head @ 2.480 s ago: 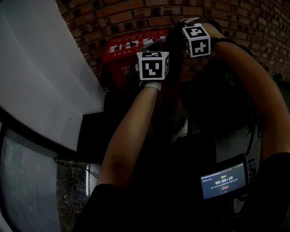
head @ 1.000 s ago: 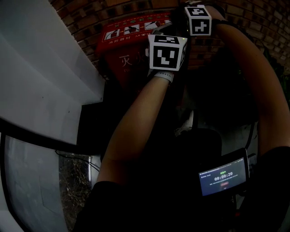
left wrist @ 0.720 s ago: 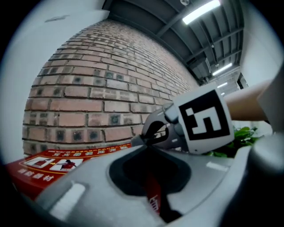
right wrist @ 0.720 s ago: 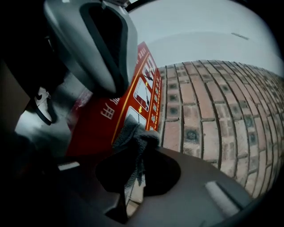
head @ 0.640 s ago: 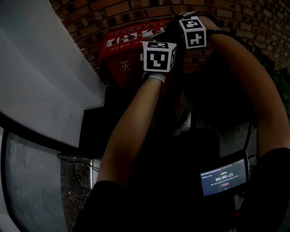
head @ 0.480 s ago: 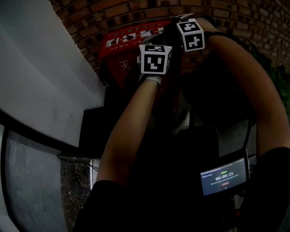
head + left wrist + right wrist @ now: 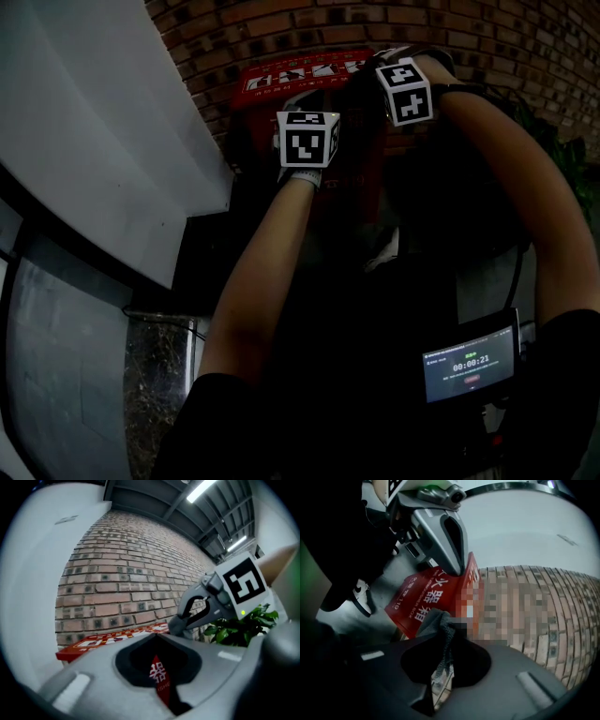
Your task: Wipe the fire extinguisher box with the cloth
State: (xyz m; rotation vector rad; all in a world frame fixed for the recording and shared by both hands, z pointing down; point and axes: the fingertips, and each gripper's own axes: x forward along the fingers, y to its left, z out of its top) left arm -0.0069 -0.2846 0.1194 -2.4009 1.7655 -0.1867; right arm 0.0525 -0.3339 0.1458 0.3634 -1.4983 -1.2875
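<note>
The red fire extinguisher box point(image 7: 309, 75) stands against the brick wall; its lid point(image 7: 112, 639) and lettered front point(image 7: 423, 597) both show. The left marker cube point(image 7: 307, 138) is in front of the box and hides the jaws. My left gripper point(image 7: 157, 637) is shut with nothing in it, and the red front shows through the gap behind its tips. My right gripper point(image 7: 443, 637) is shut on a dark grey cloth point(image 7: 439, 623) bunched against the box's upper right edge. Its cube point(image 7: 406, 91) sits by that corner.
A white wall panel point(image 7: 94, 141) slopes along the left, close to the box. The brick wall point(image 7: 281, 28) runs behind. A green plant point(image 7: 239, 625) grows to the right. A small lit screen point(image 7: 469, 361) hangs at lower right. A shoe point(image 7: 384, 253) shows below the box.
The left gripper has moved a little lower and to the left across the box's front. The right gripper has stayed by the box's upper right edge with the cloth.
</note>
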